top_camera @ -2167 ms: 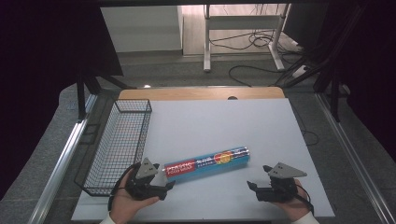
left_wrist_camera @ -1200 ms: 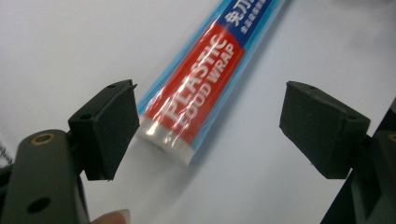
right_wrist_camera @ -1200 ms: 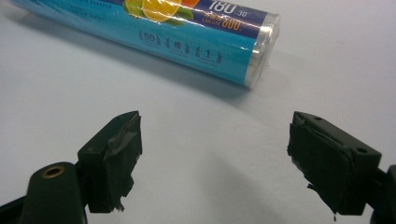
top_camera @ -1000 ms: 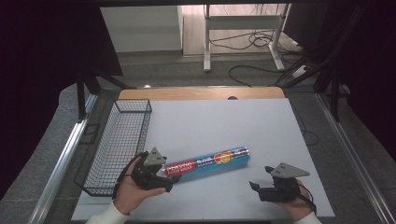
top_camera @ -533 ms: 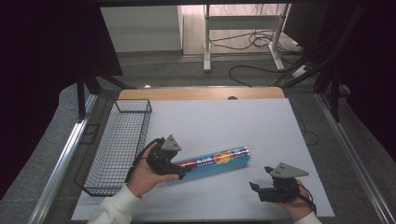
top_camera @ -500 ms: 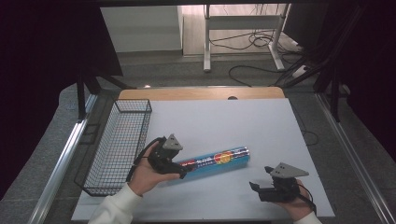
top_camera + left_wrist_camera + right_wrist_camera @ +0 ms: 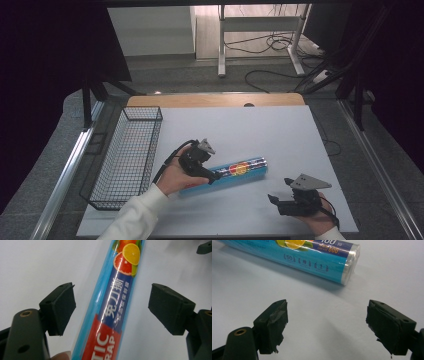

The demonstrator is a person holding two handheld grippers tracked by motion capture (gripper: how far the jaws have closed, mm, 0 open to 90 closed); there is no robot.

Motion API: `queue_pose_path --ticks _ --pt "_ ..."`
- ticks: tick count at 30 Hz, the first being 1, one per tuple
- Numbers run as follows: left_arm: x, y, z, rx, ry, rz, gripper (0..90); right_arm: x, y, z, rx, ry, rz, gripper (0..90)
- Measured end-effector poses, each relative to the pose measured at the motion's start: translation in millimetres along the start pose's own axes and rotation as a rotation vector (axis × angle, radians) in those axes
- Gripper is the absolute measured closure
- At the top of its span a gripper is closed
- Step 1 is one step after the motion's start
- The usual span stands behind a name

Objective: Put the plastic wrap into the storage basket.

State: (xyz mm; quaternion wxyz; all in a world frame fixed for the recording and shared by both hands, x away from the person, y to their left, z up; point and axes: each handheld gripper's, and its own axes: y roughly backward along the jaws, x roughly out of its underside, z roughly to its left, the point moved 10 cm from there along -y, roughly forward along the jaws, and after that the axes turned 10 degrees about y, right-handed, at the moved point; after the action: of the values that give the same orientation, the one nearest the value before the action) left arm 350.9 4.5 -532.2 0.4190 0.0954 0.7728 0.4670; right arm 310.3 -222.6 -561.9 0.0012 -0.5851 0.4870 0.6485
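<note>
The plastic wrap roll (image 7: 231,172) lies on the white table (image 7: 260,125), its blue label reading "TIC RAP", Chinese characters and "600", with citrus slices. My left gripper (image 7: 111,310) straddles it, jaws wide, not touching. My right gripper (image 7: 327,322) rests nearby, open, empty. A wire basket (image 7: 127,155) sits left.
</note>
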Motion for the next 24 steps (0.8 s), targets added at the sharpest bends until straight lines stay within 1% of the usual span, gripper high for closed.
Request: queue_pose_path --ticks 1,2,3,4,5,10,12,13,14,15,17,19,20,22,23,24 --pt "-2.3 -8.0 -0.3 0.009 -0.004 0.018 21.7 0.3 -0.2 -0.1 0.0 0.004 0.001 17.8" --pt "-2.3 -8.0 -0.3 0.009 -0.004 0.018 21.7 0.3 -0.2 -0.1 0.0 0.004 0.001 17.8" --pt "-3.0 -12.2 -0.2 0.01 -0.006 0.031 21.7 0.7 -0.3 -0.3 0.001 0.004 0.002 17.8" --pt "-3.8 -21.1 0.7 0.019 -0.013 0.06 21.6 0.8 -0.4 -0.5 0.001 0.005 0.002 17.7" --pt "-3.8 -21.1 0.7 0.019 -0.013 0.06 21.5 0.8 -0.4 -0.5 0.001 0.005 0.002 17.7" --pt "-5.9 -38.2 2.4 0.041 -0.003 0.111 21.5 2.6 -1.2 -0.5 0.0 0.005 0.011 17.7" --pt "-5.6 -45.5 1.5 0.042 0.003 0.137 21.6 3.2 -1.5 -0.9 0.0 0.005 0.012 17.6" --pt "-5.6 -45.5 1.5 0.042 0.003 0.137 21.6 2.9 -1.6 -0.6 -0.002 0.002 0.01 17.5" --pt "-4.2 -49.4 0.2 0.043 0.006 0.157 21.9 2.3 -1.4 0.0 -0.008 -0.002 0.006 17.5" --pt "-4.2 -49.4 0.2 0.043 0.006 0.157 22.4 2.3 -1.4 0.0 -0.008 -0.002 0.006 17.5" --pt "-1.9 -53.4 0.7 0.031 0.001 0.182 22.7 1.2 -0.8 1.1 -0.017 -0.009 0.002 17.5" --pt "0.7 -57.1 0.3 0.039 -0.002 0.204 22.8 1.3 -1.1 1.3 -0.018 -0.007 0.001 17.4" --pt "3.2 -60.6 0.8 0.037 -0.012 0.225 22.9 1.9 -1.6 1.6 -0.018 -0.008 0.003 17.3" --pt "4.2 -62.4 0.0 0.037 -0.008 0.233 23.2 2.8 -1.8 1.0 -0.016 -0.005 0.008 17.1" --pt "6.2 -65.4 0.8 0.025 -0.025 0.255 23.1 2.9 -2.0 1.1 -0.018 -0.007 0.008 17.1" --pt "6.6 -66.2 0.8 0.022 -0.031 0.261 23.3 2.6 -2.1 1.5 -0.023 -0.012 0.004 17.1"
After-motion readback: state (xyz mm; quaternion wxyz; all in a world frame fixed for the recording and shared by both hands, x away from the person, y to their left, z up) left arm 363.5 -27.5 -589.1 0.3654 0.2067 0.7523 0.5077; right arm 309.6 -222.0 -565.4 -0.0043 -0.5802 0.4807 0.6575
